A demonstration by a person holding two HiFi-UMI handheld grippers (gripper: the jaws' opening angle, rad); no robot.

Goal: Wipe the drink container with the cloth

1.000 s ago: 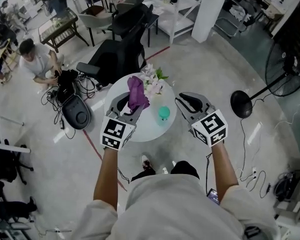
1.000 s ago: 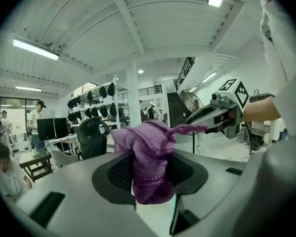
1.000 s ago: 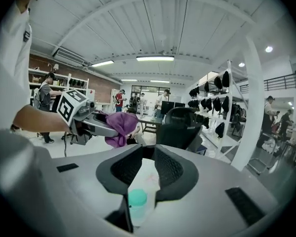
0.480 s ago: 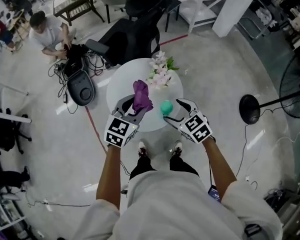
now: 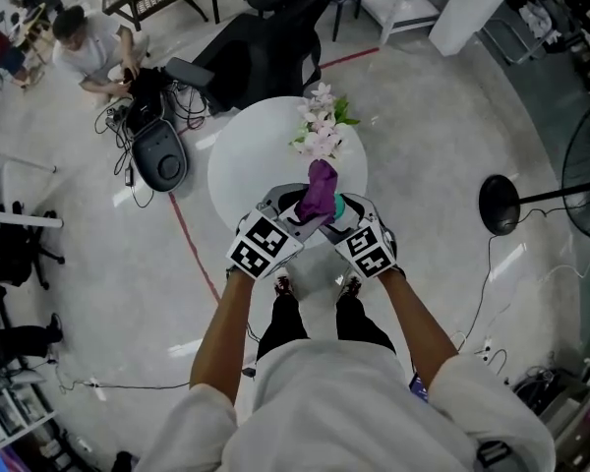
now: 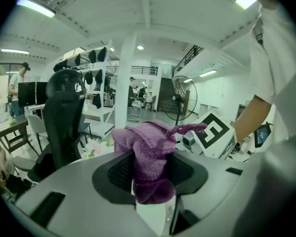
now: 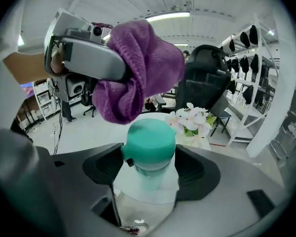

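**Cloth brought onto the bottle's cap**

Head view: the left gripper [image 5: 295,207] and right gripper [image 5: 348,211] are seen close together over the near edge of the round white table [image 5: 251,160]. Half a second before, they were held apart, with the bottle [image 5: 341,205] standing free between them. The purple cloth [image 5: 320,190] is now draped over the green cap, where earlier it hung to the left of it. The flowers [image 5: 320,131] lie on the table's far side. Black-and-white square markers are shown on both cubes; no lettering can be read.

Left gripper view: the jaws are clamped on the cloth, which is bunched between the pads and stands up above them. The right gripper's marker cube is seen just beyond it.

Right gripper view: the bottle stands upright between the jaws, which have just been closing, and the pads lie against its sides. The clear body and green cap fill the gap. The cloth hangs just above the cap. A small dark print low on the body is too blurred to be read.
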